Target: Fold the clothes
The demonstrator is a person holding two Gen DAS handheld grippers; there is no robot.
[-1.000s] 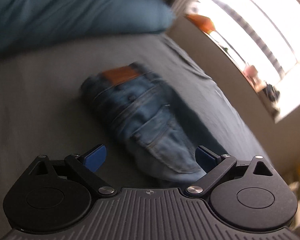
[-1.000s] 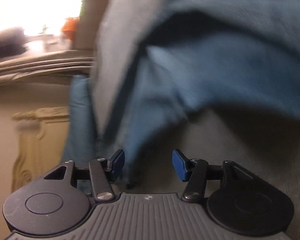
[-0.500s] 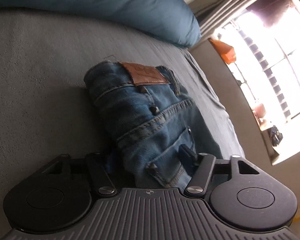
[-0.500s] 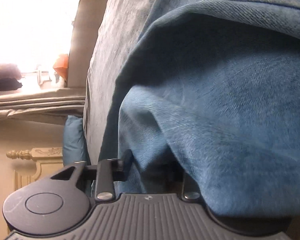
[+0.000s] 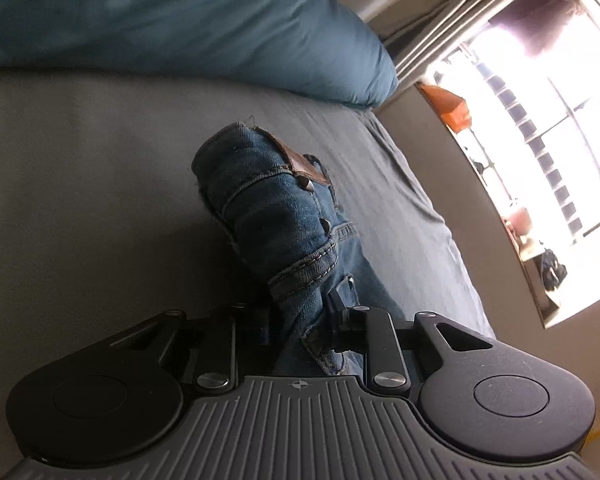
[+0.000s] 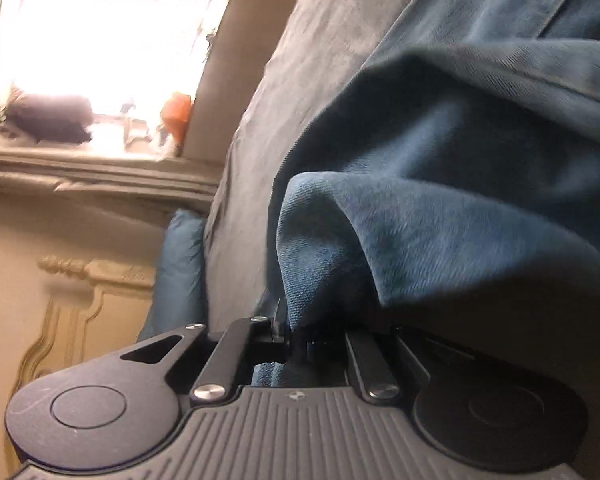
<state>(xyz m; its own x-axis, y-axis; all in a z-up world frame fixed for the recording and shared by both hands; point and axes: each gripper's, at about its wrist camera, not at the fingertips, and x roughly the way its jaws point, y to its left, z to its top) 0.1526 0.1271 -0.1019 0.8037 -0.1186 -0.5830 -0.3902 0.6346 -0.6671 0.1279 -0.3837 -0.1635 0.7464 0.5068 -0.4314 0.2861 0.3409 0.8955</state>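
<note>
Left gripper (image 5: 300,316): a second ago its blue-tipped fingers stood wide apart over the folded jeans (image 5: 284,224); its jaws have just been closing, and they now pinch the near edge of the denim, by a stitched pocket seam.

Jeans, left view: a dark blue bundle lying on the grey bed (image 5: 80,184), leather waistband patch (image 5: 300,164) at the far end. The near end rises into the clamped fingers, bunched up off the sheet (earlier it lay flat).

Beyond the jeans: a teal pillow (image 5: 180,28) at the head of the bed, and a bright window (image 5: 540,140) to the right.

Right gripper (image 6: 296,340): a second ago its fingers were apart with cloth just ahead of them; its jaws have just been closing, and they now meet on a pleat of the same blue denim (image 6: 440,200), which drapes over the gripper's right side and hides that finger.

Right view, background: the grey bed runs up the middle, with a carved cream headboard (image 6: 80,288) and the window at left.

Meaning for the task: both grippers now appear to hold the garment at two places, so the grasp looks done. Judging from this, the next move is likely a lift, to carry or refold the jeans (the thick denim may slip if only one layer is caught).
</note>
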